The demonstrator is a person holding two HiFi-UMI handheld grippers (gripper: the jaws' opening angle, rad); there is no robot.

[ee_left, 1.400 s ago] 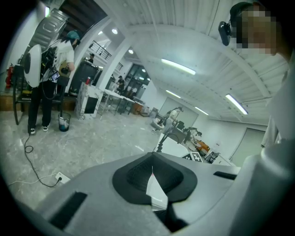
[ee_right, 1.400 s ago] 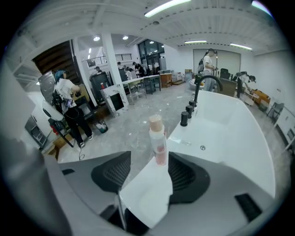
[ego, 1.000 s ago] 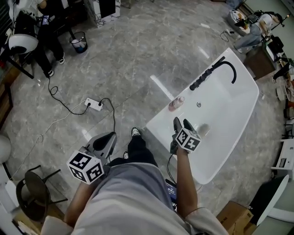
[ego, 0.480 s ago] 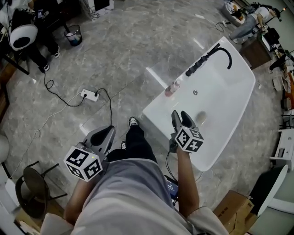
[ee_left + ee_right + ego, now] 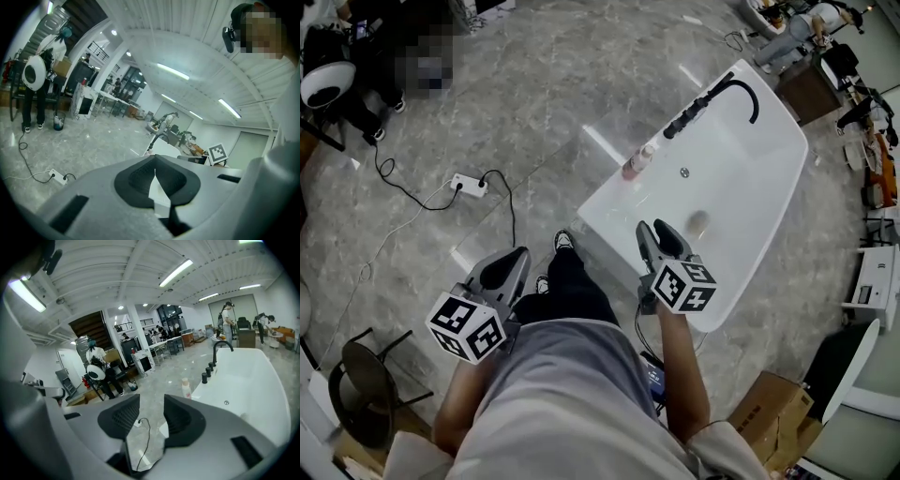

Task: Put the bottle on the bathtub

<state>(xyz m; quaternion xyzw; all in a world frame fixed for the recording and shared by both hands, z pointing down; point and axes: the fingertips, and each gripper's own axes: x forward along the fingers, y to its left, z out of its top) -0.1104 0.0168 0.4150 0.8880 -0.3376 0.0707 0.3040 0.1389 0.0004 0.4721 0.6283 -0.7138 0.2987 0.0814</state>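
A small pinkish bottle (image 5: 639, 161) stands upright on the near rim of the white bathtub (image 5: 766, 207), just left of the black tap knobs. In the right gripper view the bottle (image 5: 186, 388) shows beyond the jaws, at the tub's edge (image 5: 255, 380). My right gripper (image 5: 658, 232) hangs over the tub's near end, well short of the bottle, open and holding nothing (image 5: 151, 416). My left gripper (image 5: 508, 265) is held low by the person's leg, away from the tub. Its pads meet at the tips with nothing between them (image 5: 154, 172).
A black curved faucet (image 5: 742, 87) and a row of knobs (image 5: 687, 117) stand at the tub's far end. A power strip (image 5: 466, 185) with cables lies on the marble floor. A chair (image 5: 358, 391) is at lower left and a cardboard box (image 5: 772, 415) at lower right. People stand at the far left.
The head view has shifted, so the tub and bottle sit higher and further left. My right gripper has drawn back from the bottle. The bottle stays on the rim.
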